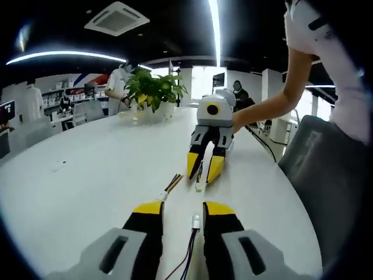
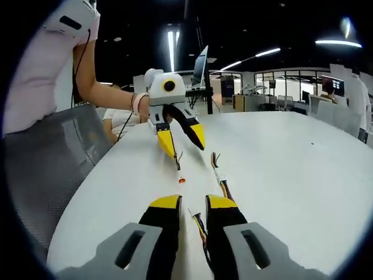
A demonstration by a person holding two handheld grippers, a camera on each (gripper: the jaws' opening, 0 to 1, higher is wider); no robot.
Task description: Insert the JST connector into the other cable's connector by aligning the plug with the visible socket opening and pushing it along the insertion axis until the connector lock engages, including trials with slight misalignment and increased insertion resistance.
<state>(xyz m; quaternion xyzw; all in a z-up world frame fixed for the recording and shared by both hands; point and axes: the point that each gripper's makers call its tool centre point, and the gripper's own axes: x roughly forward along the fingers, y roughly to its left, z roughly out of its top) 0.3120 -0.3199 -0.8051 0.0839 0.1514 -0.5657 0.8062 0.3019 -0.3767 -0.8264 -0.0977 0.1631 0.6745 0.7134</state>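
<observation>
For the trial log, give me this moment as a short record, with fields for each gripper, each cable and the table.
left gripper: jaws apart, low over the table
right gripper: jaws apart, facing the left gripper
left cable: red, blue and black wires, white plug between the left jaws
right cable: runs between the right jaws, white plug at their tips
loose cable: brownish wires, lies on the table beside the other two
joined: no, all plugs apart
table: white, with a potted plant at the far end

left gripper [image 1: 182, 210]: jaws apart, white plug [image 1: 196, 221] between them
right gripper [image 1: 206, 169]: tips at socket [image 1: 200, 185]
table [image 1: 87, 175]: white
plant [image 1: 152, 88]: far end
</observation>
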